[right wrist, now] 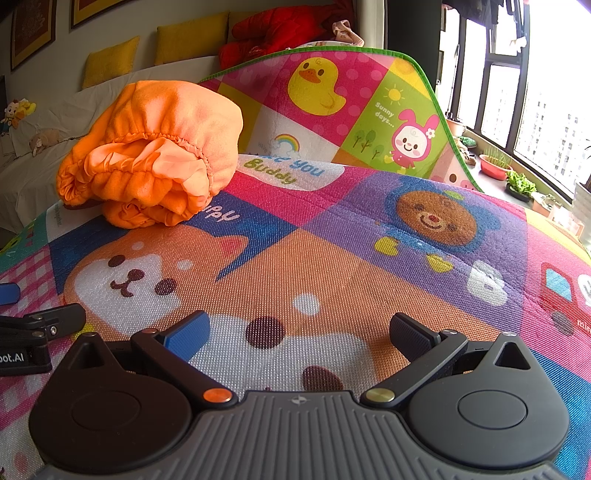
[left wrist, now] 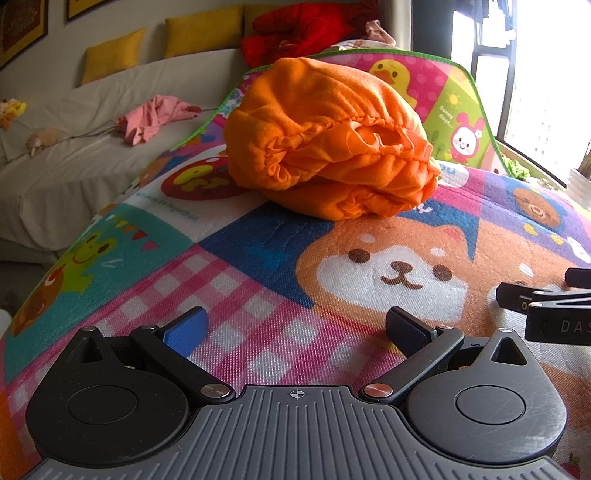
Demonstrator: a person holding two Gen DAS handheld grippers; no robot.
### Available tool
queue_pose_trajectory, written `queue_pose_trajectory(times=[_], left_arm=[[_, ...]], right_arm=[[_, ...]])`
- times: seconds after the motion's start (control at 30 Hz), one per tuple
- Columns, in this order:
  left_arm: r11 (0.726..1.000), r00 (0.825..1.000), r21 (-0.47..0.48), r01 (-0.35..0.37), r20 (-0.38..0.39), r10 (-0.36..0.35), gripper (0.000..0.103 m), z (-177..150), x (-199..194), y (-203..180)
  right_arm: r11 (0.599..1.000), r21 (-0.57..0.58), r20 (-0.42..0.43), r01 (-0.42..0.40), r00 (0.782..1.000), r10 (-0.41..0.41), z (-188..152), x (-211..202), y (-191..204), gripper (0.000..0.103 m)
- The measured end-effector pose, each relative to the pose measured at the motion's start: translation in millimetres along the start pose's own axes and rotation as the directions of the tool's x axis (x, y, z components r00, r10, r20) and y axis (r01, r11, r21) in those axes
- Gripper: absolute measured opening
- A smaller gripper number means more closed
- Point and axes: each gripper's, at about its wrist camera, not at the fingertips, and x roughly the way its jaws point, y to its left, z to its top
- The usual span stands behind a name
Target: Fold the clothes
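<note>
The garment (left wrist: 328,140) lies bunched on the mat (left wrist: 258,258), ahead of the left gripper (left wrist: 295,332) and ahead-left of the right gripper (right wrist: 299,336); a sofa (left wrist: 92,147) lies beyond

A cartoon-printed play mat (left wrist: 229,258) covers the work surface, its far edge curled upward and bordered in green. Behind it stands a pale sofa (left wrist: 92,155) with yellow cushions (left wrist: 110,55) along its backrest and a red quilted item (left wrist: 295,29) beside them. Potted plants (right wrist: 517,181) line the window sill (right wrist: 491,192) on the right.
</note>
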Motion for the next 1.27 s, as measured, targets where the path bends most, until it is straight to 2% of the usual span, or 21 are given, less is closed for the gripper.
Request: queue_pose_trajectory(times=[0.1, 0.37, 0.77, 1.0, 1.27], left_arm=[[1.0, 1.0, -0.01, 0.01, -0.02, -0.01, 0.103, 2.0, -0.7, 1.1], [0.999, 0.998, -0.024, -0.029, -0.051, 0.028, 0.103, 1.9, -4.9, -7.7], [0.999, 0.999, -0.032, -0.026, -0.042, 0.024, 0.103, 0.5, -5.3, -5.5], [0.997, 0.998, -0.049, -0.054, -0.043, 0.052, 0.103, 2.5, -4.7, -1.3], [0.997, 0.999, -0.061, -0.036, -0.039, 0.033, 0.103, 1.7, -5.9, 2.2]], right_arm=[[1.0, 0.001, 0.0, -0.001, 1.0, 0.001, 0.1, 0.0, -0.8, 0.103], [1.0, 0.0, 0.001, 0.0, 1.0, 0.0, -0.4, 0.2, -0.3, 0.103], [1.0, 0.0, 0.001, 0.0, 1.0, 0.0, -0.4, 0.2, 2.2, 0.103], [1.0, -0.002, 0.001, 0.001, 1.0, -0.001, -0.2, 0.6, 2.2, 0.103], [1.0, -0.003, 0.001, 0.0, 1.0, 0.0, -0.9, -0.8, 1.7, 0.103]])
